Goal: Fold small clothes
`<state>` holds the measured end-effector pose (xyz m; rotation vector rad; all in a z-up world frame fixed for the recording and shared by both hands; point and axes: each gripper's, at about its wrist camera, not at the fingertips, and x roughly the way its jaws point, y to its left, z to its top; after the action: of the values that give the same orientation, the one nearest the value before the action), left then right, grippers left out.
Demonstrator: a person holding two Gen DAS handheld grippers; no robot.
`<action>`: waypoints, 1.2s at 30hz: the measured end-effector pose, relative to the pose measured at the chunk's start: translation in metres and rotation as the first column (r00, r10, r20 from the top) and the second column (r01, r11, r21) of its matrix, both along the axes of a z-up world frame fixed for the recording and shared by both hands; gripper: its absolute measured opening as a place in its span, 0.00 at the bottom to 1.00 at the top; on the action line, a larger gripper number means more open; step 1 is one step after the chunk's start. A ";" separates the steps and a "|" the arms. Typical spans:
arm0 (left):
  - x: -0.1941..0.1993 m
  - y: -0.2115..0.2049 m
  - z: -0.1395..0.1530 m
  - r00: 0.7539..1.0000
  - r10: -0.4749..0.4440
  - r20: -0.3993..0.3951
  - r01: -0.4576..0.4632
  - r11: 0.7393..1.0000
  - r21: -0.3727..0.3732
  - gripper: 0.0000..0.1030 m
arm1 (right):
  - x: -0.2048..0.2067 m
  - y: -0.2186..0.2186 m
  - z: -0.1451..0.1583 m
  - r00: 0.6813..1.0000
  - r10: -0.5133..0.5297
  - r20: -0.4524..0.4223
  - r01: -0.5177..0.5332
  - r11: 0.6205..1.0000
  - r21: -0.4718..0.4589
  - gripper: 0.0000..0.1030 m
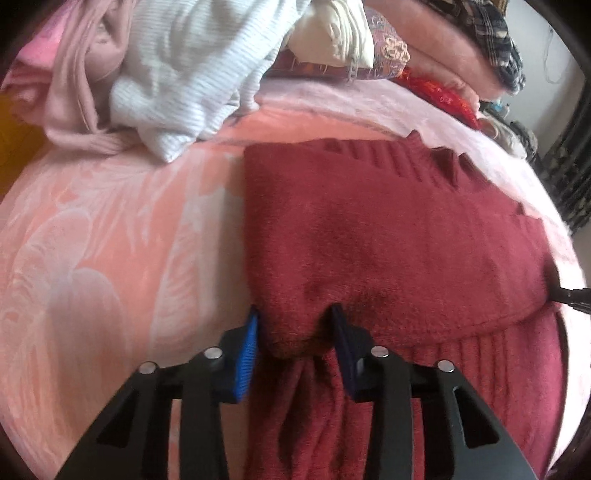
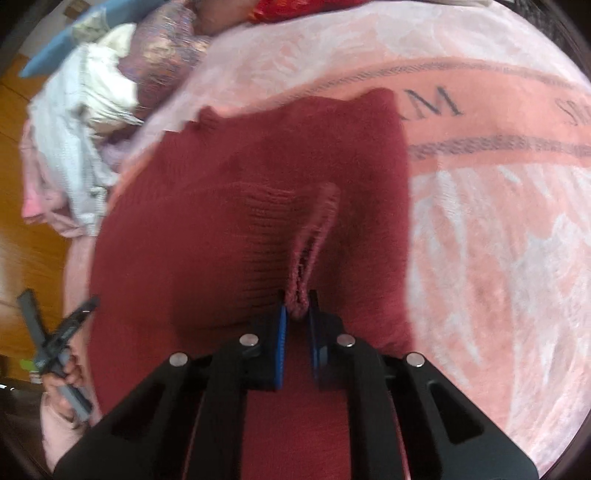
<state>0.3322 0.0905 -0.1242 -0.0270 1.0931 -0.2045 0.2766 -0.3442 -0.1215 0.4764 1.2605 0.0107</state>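
Fleecy pink blanket [image 1: 110, 240]; both grippers pinching fuzzy maroon sweater [image 1: 388, 229] folds.

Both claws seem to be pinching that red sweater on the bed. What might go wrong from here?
The left claw grips a thick bunch of the red sweater, so it may slip free or drag extra layers. The right claw pinches only a thin ribbed edge, which might stretch or pull out. Uneven pulls would likely skew the fold.

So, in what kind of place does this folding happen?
Probably a bedroom: the red sweater lies on a pink blanket spread like a bed cover, cushions and loose clothes behind, wooden floor beside.
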 end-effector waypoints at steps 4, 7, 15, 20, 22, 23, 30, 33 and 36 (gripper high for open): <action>-0.003 -0.002 -0.005 1.000 0.020 0.006 -0.020 1.000 0.005 0.39 | -0.004 0.000 0.000 1.000 0.002 0.017 -0.003 1.000 0.011 0.11; -0.013 -0.001 0.004 1.000 0.005 0.007 -0.005 1.000 0.003 0.47 | -0.019 -0.004 0.022 1.000 0.005 0.030 -0.005 1.000 0.008 0.22; -0.111 0.014 0.032 0.998 -0.062 -0.019 0.062 0.997 0.045 0.74 | -0.132 -0.009 0.062 0.996 0.085 -0.014 -0.085 0.996 -0.027 0.36; -0.180 0.031 0.035 0.995 -0.050 -0.082 0.057 0.995 0.079 0.78 | -0.218 -0.003 0.057 0.989 0.108 -0.103 -0.111 0.994 -0.022 0.39; -0.198 0.038 0.034 0.992 -0.025 -0.120 0.036 0.996 0.086 0.78 | -0.245 0.001 0.056 0.983 0.129 -0.127 -0.132 0.991 -0.015 0.39; -0.204 0.041 0.034 0.991 -0.022 -0.135 0.033 0.996 0.085 0.78 | -0.259 0.003 0.058 0.983 0.131 -0.126 -0.133 0.991 -0.006 0.40; -0.250 0.046 0.024 0.974 -0.006 -0.227 0.024 0.997 0.078 0.80 | -0.317 0.003 0.054 0.983 0.136 -0.125 -0.132 0.990 0.043 0.49; -0.262 0.048 0.011 0.965 0.004 -0.263 0.021 0.996 0.089 0.80 | -0.327 -0.001 0.043 0.981 0.123 -0.148 -0.116 0.992 0.054 0.51; -0.269 0.052 0.002 0.959 0.014 -0.283 0.007 0.997 0.075 0.80 | -0.335 0.003 0.030 0.976 0.131 -0.173 -0.123 0.991 0.060 0.51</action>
<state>0.0630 0.1421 -0.1224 0.0097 1.3868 -0.1589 -0.0581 -0.3414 -0.0918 0.4456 1.4660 0.1099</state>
